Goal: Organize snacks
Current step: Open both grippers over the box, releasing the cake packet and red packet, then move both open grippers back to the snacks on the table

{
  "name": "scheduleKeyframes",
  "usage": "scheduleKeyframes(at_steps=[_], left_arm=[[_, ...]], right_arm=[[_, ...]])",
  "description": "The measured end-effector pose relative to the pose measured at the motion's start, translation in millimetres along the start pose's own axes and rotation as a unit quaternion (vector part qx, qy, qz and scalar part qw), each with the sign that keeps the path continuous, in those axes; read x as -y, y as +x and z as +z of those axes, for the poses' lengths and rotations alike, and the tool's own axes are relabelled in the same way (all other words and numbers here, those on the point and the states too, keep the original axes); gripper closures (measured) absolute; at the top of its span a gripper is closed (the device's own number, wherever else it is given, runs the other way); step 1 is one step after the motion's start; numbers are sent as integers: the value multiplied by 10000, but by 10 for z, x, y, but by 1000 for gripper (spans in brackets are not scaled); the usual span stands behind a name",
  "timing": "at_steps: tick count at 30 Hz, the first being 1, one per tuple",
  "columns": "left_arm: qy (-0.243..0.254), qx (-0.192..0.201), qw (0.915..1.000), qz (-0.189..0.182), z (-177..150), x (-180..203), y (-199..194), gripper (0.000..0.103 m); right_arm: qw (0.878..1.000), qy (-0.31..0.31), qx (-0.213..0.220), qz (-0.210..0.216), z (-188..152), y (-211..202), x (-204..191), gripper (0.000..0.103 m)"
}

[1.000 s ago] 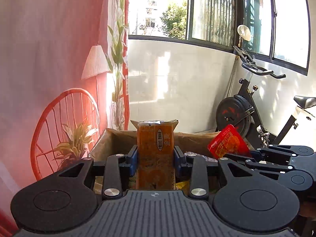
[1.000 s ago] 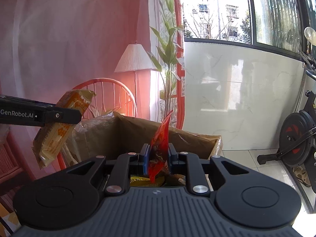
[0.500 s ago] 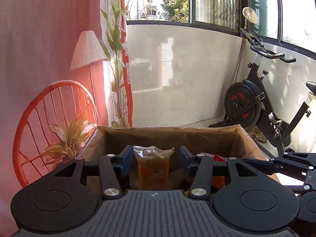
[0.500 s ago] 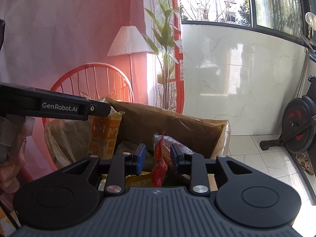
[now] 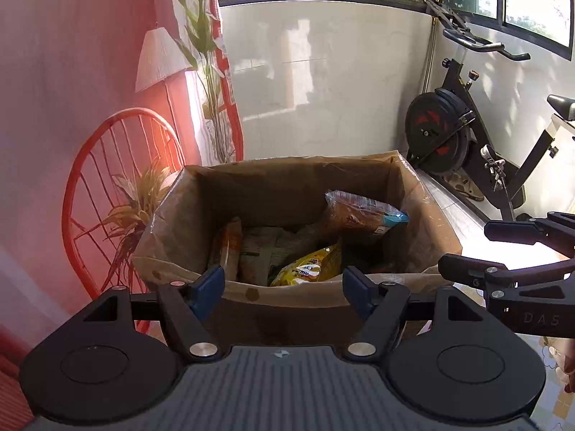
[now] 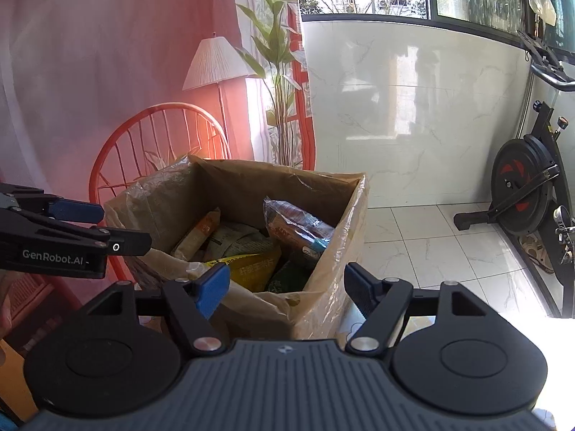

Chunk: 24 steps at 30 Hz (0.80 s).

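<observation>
Cardboard box (image 5: 294, 176) holds several snack packets (image 5: 305, 269); our left gripper (image 5: 282, 287) and right gripper (image 6: 285, 285) have just been opening, both empty; remaining snacks unseen.

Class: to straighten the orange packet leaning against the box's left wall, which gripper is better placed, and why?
Probably left. The left gripper, jaws just opened and empty, faces the orange packet; the right gripper faces the box's corner.

**Colours in front of me**

My left gripper (image 5: 282, 289) and right gripper (image 6: 286, 285) are black with blue pads (image 6: 212, 289). The cardboard box (image 5: 420, 194) is brown. Inside it I see a yellow packet (image 5: 311, 264), an orange packet (image 5: 226, 248) and a clear-wrapped brown one with a light-blue end (image 5: 359, 213). The chair (image 6: 161, 140) is red.
</observation>
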<state>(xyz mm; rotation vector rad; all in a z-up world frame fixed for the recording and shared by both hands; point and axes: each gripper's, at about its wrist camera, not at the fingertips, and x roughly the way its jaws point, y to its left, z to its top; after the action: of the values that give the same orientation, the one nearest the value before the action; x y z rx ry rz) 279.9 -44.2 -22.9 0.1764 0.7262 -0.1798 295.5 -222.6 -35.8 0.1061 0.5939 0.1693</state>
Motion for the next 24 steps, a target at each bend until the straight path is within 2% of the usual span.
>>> scheduleKeyframes(at_steps=[4,14,18,24], left_arm=[[-98,-218,9997,39,-300,71,-52,28],[-410,-851,9955,-43,-984,171,89,28],[-464,-934,9945,-82,-1136,150,123,29],[-506,-811,9952,-184,-1352,2,139,29]], right_arm=[[9997,95,-169,-137,-232,-163,44,25],[9979,238,-537,-279,-810,-290,118,24],[9974,307,-577,-298,-988,-292,167,24],[9967,420,-593,-368,-1271,-300,292,24]])
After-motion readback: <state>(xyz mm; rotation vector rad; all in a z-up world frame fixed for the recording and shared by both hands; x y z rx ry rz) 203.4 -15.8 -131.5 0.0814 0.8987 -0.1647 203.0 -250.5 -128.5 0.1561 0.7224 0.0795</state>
